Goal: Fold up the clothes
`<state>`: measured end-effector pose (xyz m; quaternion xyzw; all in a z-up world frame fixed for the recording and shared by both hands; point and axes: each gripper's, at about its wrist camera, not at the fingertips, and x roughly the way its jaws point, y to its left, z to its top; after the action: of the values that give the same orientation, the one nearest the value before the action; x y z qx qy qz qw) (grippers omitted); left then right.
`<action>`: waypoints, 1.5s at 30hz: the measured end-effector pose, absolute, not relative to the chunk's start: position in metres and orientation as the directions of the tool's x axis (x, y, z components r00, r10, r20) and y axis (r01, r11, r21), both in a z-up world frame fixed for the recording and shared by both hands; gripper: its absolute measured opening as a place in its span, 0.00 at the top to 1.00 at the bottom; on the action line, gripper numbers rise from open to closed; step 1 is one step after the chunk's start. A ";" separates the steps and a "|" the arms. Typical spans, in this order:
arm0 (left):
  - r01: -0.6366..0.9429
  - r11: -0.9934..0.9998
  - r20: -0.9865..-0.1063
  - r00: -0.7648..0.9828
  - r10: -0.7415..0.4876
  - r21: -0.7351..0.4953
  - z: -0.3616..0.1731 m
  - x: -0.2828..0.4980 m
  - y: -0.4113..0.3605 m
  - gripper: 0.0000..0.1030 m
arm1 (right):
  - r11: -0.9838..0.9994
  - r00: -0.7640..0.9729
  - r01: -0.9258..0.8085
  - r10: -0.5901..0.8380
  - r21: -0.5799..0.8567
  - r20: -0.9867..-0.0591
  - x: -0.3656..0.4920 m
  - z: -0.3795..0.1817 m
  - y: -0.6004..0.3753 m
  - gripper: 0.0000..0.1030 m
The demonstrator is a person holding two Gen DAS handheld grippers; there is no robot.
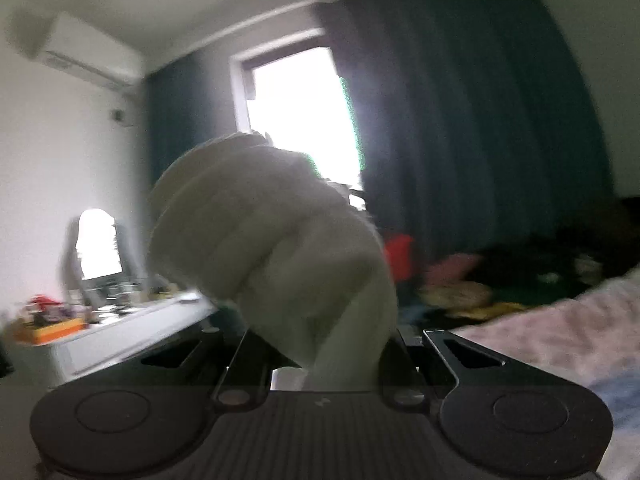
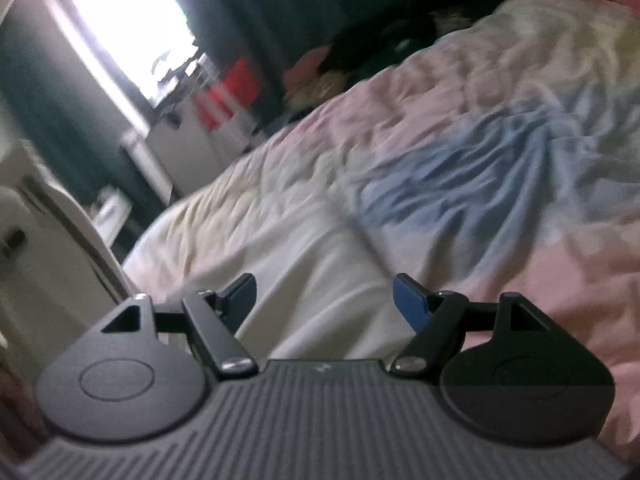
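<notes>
White plastic, an air conditioner (image 1: 86, 58), hangs at the upper left of the left wrist view, over a cluttered white dresser (image 1: 132, 326) with a small mirror (image 1: 98, 244) at the lower left. A bright window (image 1: 300, 116) fills the upper middle, with dark teal curtains (image 1: 472, 120) to the right of it. In the centre of the frame, the left gripper (image 1: 324, 356) is clamped on a cream knitted garment (image 1: 264, 240), which bunches up thick out of the fingers and hides their tips. At the lower right edge lies the rumpled bed cover (image 1: 580, 332).

In the right wrist view the whole room is tilted. The window (image 2: 124, 20) sits at the upper left, red boxes (image 2: 228, 96) just right of it. A pale pink, white and blue duvet (image 2: 440, 152) spreads across the middle and right. Along the bottom, the right gripper (image 2: 324, 304) has its blue-padded fingers (image 2: 410, 300) spread wide apart with nothing between them, white cloth (image 2: 316, 280) of the bed showing through the gap. Dark clothes (image 2: 380, 44) are heaped at the upper right, beyond the bed.
</notes>
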<state>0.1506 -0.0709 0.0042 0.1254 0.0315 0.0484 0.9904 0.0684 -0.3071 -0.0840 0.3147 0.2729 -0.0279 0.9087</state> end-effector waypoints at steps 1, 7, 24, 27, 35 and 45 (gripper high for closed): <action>-0.055 0.964 -0.070 0.995 0.075 0.259 -0.005 0.152 -0.087 0.86 | 0.780 0.856 0.240 0.111 0.577 -0.505 0.066 -0.083 -0.315 0.25; 0.239 0.906 -0.388 0.917 -0.092 0.349 -0.102 0.172 -0.177 0.81 | 0.708 0.872 0.262 0.117 0.656 -0.475 0.061 -0.086 -0.346 0.23; 0.469 0.825 -0.578 0.785 -0.225 0.315 -0.103 0.072 -0.103 0.05 | 0.573 0.820 0.158 0.378 0.804 -0.430 0.080 -0.113 -0.342 0.23; 0.432 0.856 -0.562 0.798 -0.216 0.283 -0.099 0.057 -0.073 0.05 | 0.602 0.799 0.155 0.390 0.783 -0.458 0.088 -0.120 -0.329 0.23; 0.335 0.899 -0.517 0.843 -0.151 0.282 -0.085 0.046 -0.050 0.05 | 0.652 0.798 0.113 0.390 0.750 -0.459 0.113 -0.135 -0.299 0.24; 0.335 0.904 -0.550 0.823 -0.144 0.264 -0.100 0.062 -0.048 0.05 | 0.749 0.792 0.079 0.354 0.658 -0.498 0.125 -0.134 -0.284 0.27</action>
<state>0.0622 -0.0484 -0.1003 0.1773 0.2687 -0.1278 0.9381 0.1246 -0.2842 -0.1338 0.3457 0.3130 0.0779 0.8812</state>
